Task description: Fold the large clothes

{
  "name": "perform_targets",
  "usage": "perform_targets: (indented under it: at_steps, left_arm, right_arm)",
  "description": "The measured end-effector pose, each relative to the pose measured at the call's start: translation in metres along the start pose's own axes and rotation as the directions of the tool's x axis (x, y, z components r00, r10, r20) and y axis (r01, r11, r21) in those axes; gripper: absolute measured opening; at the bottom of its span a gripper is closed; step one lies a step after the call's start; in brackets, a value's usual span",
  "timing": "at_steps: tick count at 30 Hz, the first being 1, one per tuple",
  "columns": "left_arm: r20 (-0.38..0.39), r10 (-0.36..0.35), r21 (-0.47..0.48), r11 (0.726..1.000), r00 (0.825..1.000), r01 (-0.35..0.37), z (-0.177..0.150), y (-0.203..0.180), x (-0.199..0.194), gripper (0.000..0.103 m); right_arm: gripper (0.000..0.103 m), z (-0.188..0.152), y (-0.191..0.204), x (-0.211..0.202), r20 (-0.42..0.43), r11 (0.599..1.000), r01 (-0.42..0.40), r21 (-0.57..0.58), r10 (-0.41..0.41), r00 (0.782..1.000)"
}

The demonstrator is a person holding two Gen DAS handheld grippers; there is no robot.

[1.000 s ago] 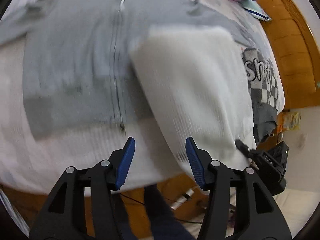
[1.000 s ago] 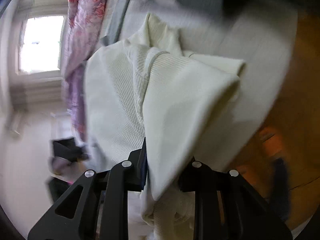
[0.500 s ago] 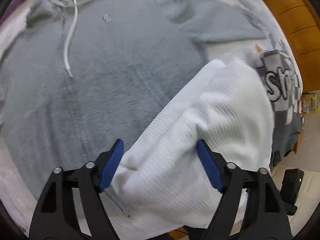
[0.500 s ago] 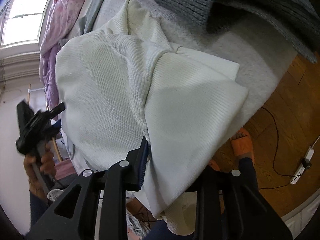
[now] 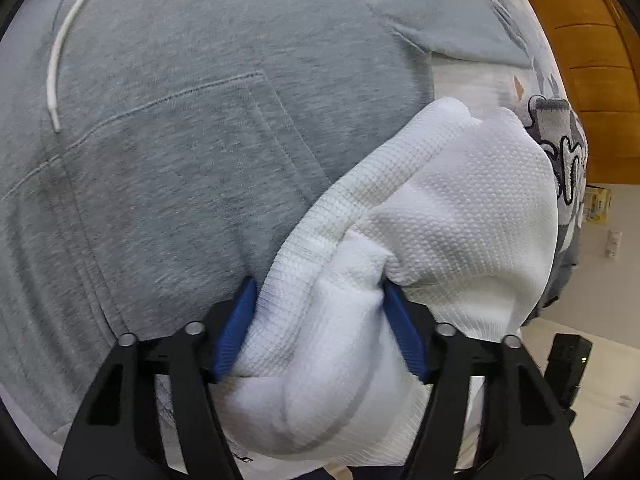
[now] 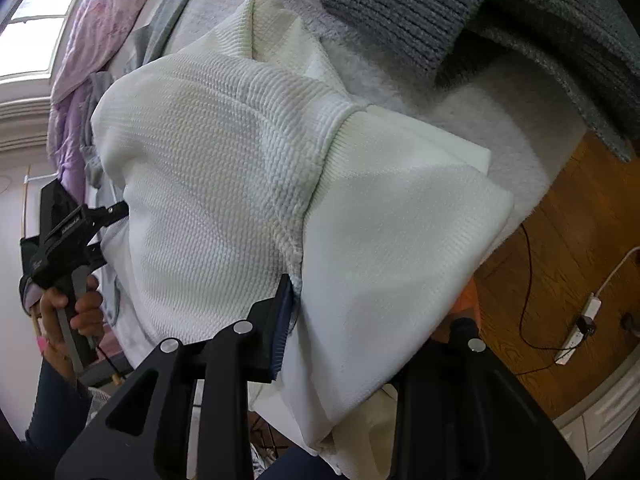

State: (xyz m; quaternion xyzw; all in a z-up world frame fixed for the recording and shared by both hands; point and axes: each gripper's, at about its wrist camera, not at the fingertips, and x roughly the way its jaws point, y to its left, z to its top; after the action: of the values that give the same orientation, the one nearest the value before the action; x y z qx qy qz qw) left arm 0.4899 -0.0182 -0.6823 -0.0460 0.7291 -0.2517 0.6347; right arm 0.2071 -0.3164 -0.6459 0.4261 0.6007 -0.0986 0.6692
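A folded white knit garment (image 5: 440, 216) lies over a grey hoodie (image 5: 180, 140) on the bed. My left gripper (image 5: 320, 320) has the garment's near edge bunched between its blue pads (image 5: 236, 328), which stand fairly wide around the thick fold. In the right wrist view the same white garment (image 6: 224, 160) fills the middle. My right gripper (image 6: 344, 332) is shut on its folded corner; only the left pad (image 6: 282, 320) shows, the other is under cloth. The left gripper (image 6: 68, 236) and the hand holding it show at the far left there.
A dark grey knit sweater (image 6: 460, 12) lies at the top right of the right wrist view, a checked grey garment (image 5: 564, 148) beside the white one. A pink quilt (image 6: 96, 32) lies by the window. Wooden floor with a power strip (image 6: 580, 328) lies beyond the bed edge.
My left gripper has moved forward onto the white garment's edge and its pads have closed in around the cloth. My right gripper keeps its hold; the garment has shifted little.
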Motion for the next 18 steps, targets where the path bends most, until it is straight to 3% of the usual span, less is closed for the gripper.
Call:
perform_targets:
  at_steps: [3, 6, 13, 18]
  left_arm:
    - [0.055, 0.012, -0.017, 1.000, 0.998, -0.011, -0.008, -0.006, -0.015, 0.038]
    - [0.122, -0.003, -0.025, 1.000, 0.993, 0.006, -0.024, -0.016, -0.038, 0.027]
    - [0.172, -0.022, -0.022, 0.999, 0.985, 0.026, -0.042, -0.037, -0.071, 0.025]
    - [0.284, -0.039, 0.014, 0.999, 0.958, 0.036, -0.059, -0.064, -0.128, 0.024]
  right_arm:
    - [0.026, -0.002, 0.017, -0.004, 0.020, 1.000, 0.031, 0.002, -0.031, 0.999]
    - [0.023, -0.004, 0.027, -0.015, 0.036, 1.000, 0.010, 0.019, -0.011, 0.999]
    - [0.023, -0.002, 0.071, -0.049, 0.066, 0.998, -0.018, -0.052, 0.022, 0.998]
    - [0.022, 0.011, 0.087, -0.084, 0.096, 0.987, -0.110, -0.113, 0.121, 0.988]
